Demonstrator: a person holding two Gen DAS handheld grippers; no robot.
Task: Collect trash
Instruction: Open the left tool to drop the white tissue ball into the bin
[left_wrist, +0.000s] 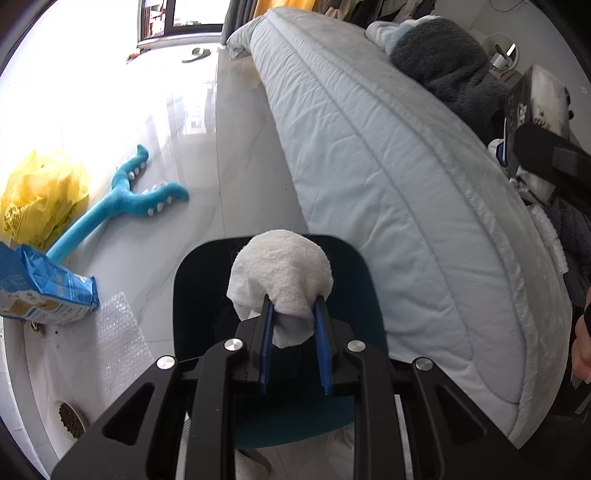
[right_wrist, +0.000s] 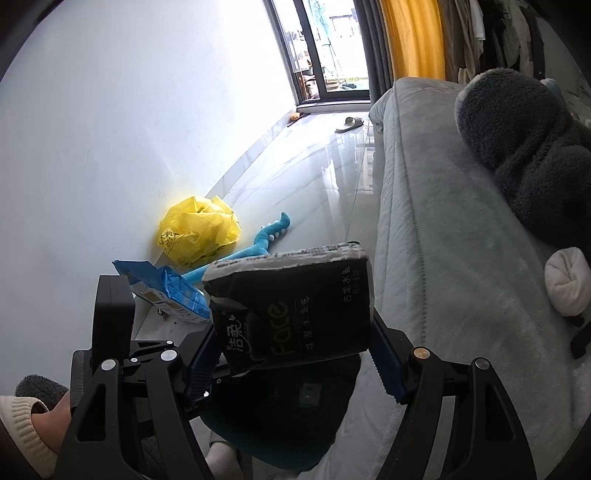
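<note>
My left gripper (left_wrist: 293, 325) pinches a crumpled tissue (left_wrist: 280, 280) over the dark bin (left_wrist: 354, 280) beside the bed (left_wrist: 388, 177), my right gripper (right_wrist: 295, 354) clamps the tissue pack (right_wrist: 295, 306), neither dropped yet, floor litter remaining.

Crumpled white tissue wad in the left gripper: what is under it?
A dark teal bin with a black opening sits below the crumpled white tissue wad. The wad and left gripper cover its inside.
</note>
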